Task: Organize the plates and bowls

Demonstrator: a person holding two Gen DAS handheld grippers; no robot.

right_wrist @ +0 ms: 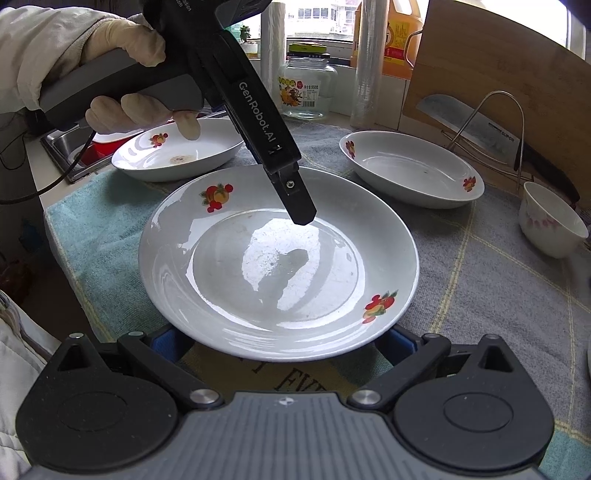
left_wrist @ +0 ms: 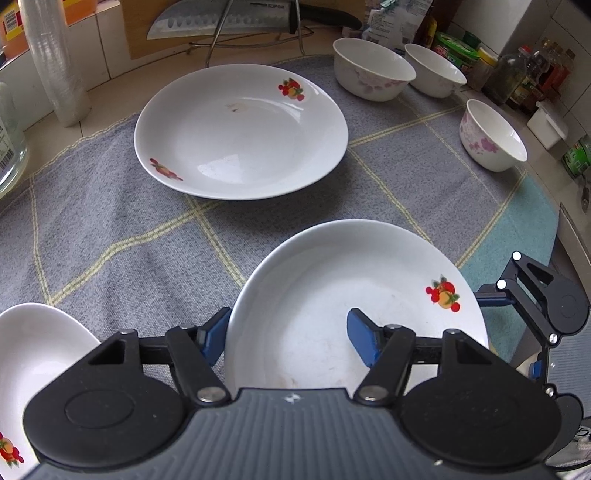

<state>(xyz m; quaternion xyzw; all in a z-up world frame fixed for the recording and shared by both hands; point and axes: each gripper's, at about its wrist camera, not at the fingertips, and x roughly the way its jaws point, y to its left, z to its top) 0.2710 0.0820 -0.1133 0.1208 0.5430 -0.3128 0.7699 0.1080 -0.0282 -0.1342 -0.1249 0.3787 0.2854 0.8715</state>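
Observation:
Three white plates with fruit prints lie on a grey checked cloth [left_wrist: 122,236]. My left gripper [left_wrist: 288,339] is open, straddling the near left rim of the middle plate [left_wrist: 354,295], one finger outside and one over its well. That plate shows in the right wrist view [right_wrist: 277,266], with the left gripper's finger [right_wrist: 299,206] above it. My right gripper [right_wrist: 284,343] is open at that plate's opposite rim, its blue pads below the edge. A second plate [left_wrist: 240,129] lies farther back; a third [left_wrist: 33,362] is at lower left. Three white floral bowls [left_wrist: 373,70] [left_wrist: 436,70] [left_wrist: 491,136] stand at the back right.
A knife on a wire rack [left_wrist: 255,22] and a wooden board stand at the back. Jars and bottles [left_wrist: 517,74] crowd the right edge. A glass jar [right_wrist: 306,88] and an oil bottle stand by the window. A sink [right_wrist: 74,147] lies beyond the cloth's end.

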